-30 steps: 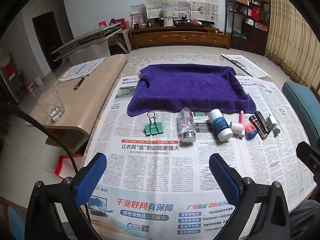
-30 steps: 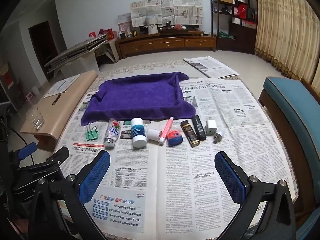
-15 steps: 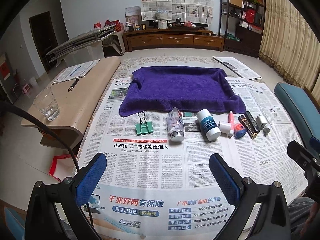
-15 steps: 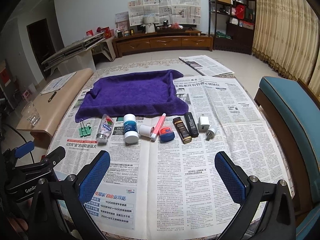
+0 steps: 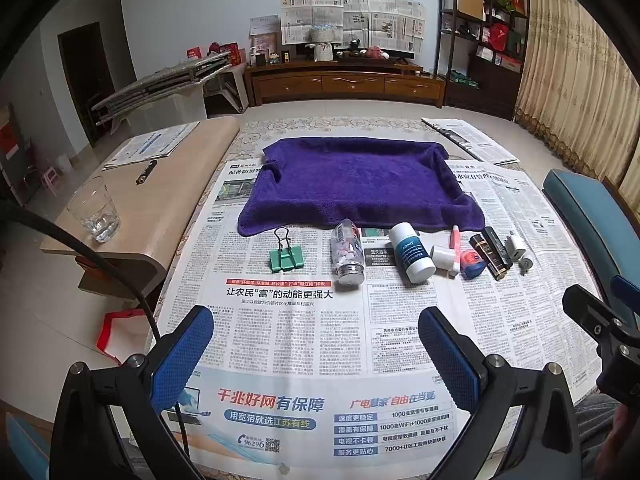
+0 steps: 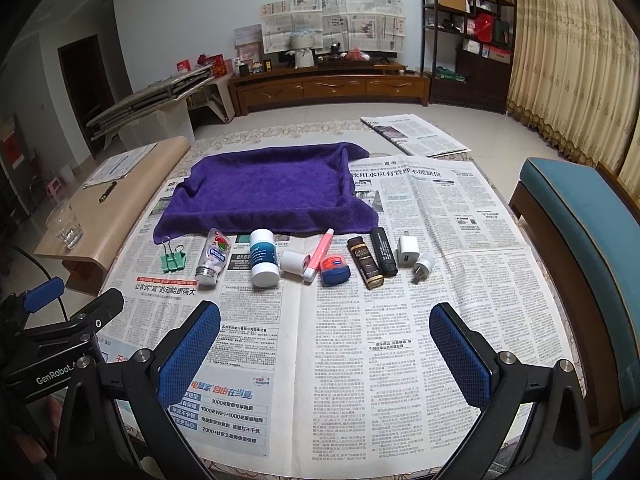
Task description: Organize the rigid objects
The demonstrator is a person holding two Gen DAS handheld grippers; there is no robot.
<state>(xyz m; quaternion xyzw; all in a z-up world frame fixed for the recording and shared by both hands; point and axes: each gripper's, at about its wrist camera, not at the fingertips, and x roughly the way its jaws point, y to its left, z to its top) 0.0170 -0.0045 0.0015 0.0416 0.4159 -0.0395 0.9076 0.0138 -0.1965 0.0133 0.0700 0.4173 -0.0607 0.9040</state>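
Observation:
A row of small items lies on the newspaper in front of a purple towel: a green binder clip, a clear pill bottle, a white-and-blue bottle, a white tape roll, a pink tube, a blue tin, two dark sticks and two white plugs. My left gripper and right gripper both hover open near the table's front edge, well short of the row, holding nothing.
A low wooden side table at the left carries a glass, a pen and papers. A teal bench flanks the right. A TV cabinet and shelves stand at the back wall.
Both grippers have pulled back and up a little, so the towel and row of items look smaller and farther. Nothing on the table has moved.

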